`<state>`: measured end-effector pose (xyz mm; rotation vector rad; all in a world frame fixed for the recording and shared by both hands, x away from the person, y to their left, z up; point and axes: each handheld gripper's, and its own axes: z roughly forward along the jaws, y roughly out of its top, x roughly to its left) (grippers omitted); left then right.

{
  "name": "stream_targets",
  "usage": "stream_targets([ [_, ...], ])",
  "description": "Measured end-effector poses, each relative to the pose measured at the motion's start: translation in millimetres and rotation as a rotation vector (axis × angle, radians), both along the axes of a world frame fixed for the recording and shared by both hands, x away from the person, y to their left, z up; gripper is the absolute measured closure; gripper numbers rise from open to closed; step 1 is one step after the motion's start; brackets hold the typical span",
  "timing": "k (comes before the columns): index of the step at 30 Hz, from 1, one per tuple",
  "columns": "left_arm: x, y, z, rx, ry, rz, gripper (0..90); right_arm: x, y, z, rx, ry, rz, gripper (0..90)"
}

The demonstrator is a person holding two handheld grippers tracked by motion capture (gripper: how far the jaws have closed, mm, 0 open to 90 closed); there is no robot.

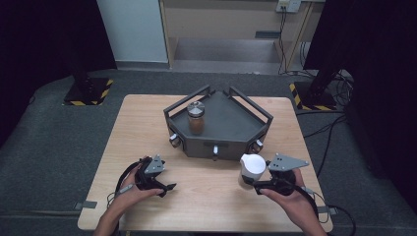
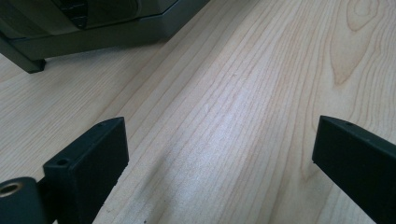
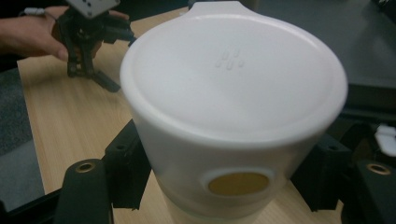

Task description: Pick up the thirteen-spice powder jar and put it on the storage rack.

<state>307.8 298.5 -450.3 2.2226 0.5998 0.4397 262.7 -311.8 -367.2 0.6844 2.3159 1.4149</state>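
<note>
High view first: the right gripper [image 1: 252, 183] sits at about four o'clock on the wooden table [image 1: 211, 196], its jaws clamped on a white lidded cup [image 1: 252, 169] — held upright just in front of the dark grey tray [image 1: 221, 142]. At about eight o'clock the left gripper [image 1: 164, 187] rests with jaws apart, nothing between them. A brown-filled jar [image 1: 195, 118] stands inside the tray, toward eleven o'clock.

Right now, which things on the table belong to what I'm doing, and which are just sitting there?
In play:
- white lidded cup, clamped in the right gripper
- dark grey tray, just beyond the cup and the likely destination

Sitting by:
- spice jar, upright in the tray
- left gripper, fingers open with nothing between them, over the table
</note>
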Motion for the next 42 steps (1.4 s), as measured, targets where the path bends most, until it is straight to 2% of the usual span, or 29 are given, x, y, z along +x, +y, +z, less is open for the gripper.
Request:
stream_targets([
  [14, 0.0, 0.8, -0.3, -0.002, 0.001, 0.0, 2.7, 20.0, 8.1, 51.6, 0.02, -0.023, -0.032, 31.3],
  [25, 0.0, 0.4, -0.3, 0.003, 0.002, 0.0, 2.7, 41.5, 18.4, 89.2, 0.047, -0.079, -0.073, 31.3],
  [34, 0.4, -0.2, -0.2, 0.007, 0.002, -0.003, 2.8, 66.4, 30.8, 101.1, 0.048, -0.095, -0.109, 31.3],
  [42, 0.5, -0.4, -0.1, 0.007, 0.002, -0.004, 2.8, 88.7, 40.3, 95.6, 0.056, -0.093, -0.139, 31.3],
])
